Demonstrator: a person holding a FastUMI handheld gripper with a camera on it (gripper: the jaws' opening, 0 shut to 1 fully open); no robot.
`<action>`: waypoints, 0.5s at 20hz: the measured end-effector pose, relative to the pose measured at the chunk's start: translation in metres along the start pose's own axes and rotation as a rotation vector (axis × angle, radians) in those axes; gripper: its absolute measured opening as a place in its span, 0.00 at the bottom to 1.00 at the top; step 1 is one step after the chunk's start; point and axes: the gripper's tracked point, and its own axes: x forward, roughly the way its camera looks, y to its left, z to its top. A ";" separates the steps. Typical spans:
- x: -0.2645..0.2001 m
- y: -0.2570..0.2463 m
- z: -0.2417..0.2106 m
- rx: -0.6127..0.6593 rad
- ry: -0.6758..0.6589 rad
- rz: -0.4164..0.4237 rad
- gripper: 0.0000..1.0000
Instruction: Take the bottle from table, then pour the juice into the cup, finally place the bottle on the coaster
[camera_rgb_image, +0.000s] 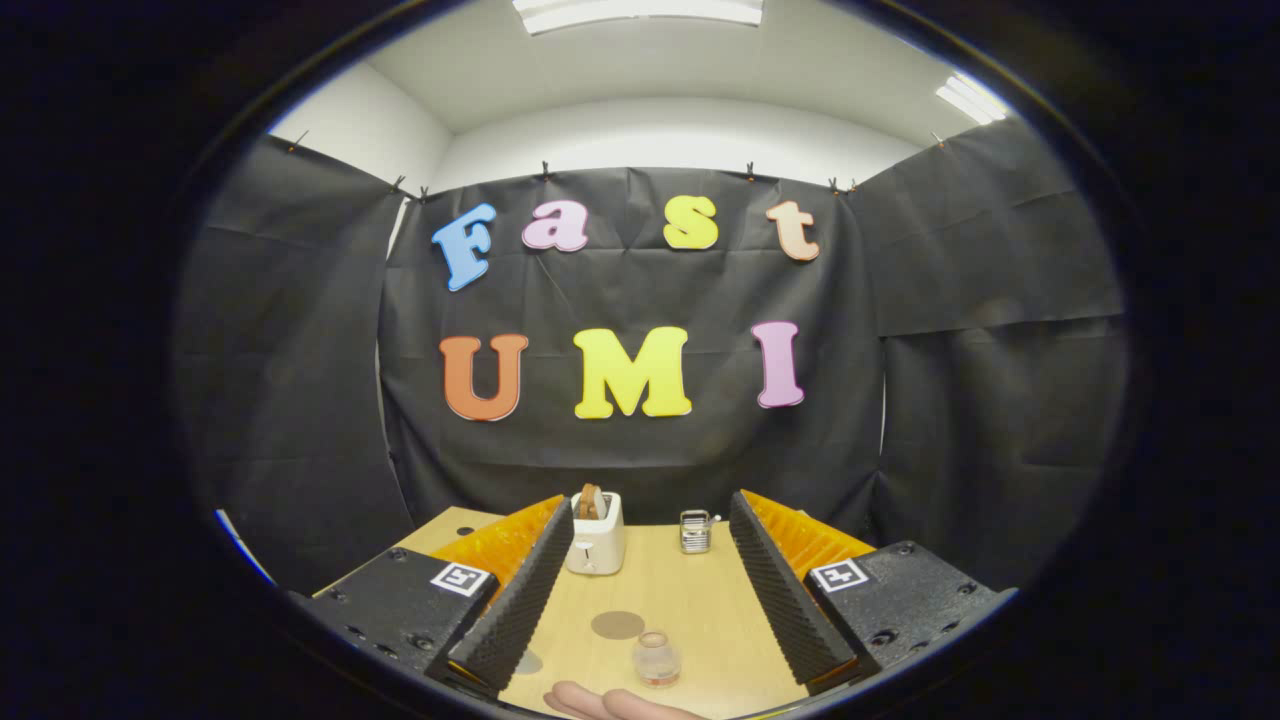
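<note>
Wooden table (690, 610) runs out ahead of my gripper (650, 655), fingers spread wide and gripping nothing. Toaster (596, 535) stands way beyond the fingers, with a small metal cup (695, 531) beside it. Nearer, the round brown coaster (617, 625) lies flat between the fingers. The bottle (656, 659) stands upright between the fingertips, small, clear, seen from above, pale liquid inside I think. My worry: it's so small that closing off-centre tips it. Someone's fingers (610, 703) are right beside it too.
</note>
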 end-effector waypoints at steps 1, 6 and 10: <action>0.000 -0.001 0.000 0.001 -0.002 0.000 1.00; -0.001 -0.002 -0.008 0.015 0.007 -0.013 1.00; -0.004 -0.002 -0.015 -0.001 -0.007 -0.023 1.00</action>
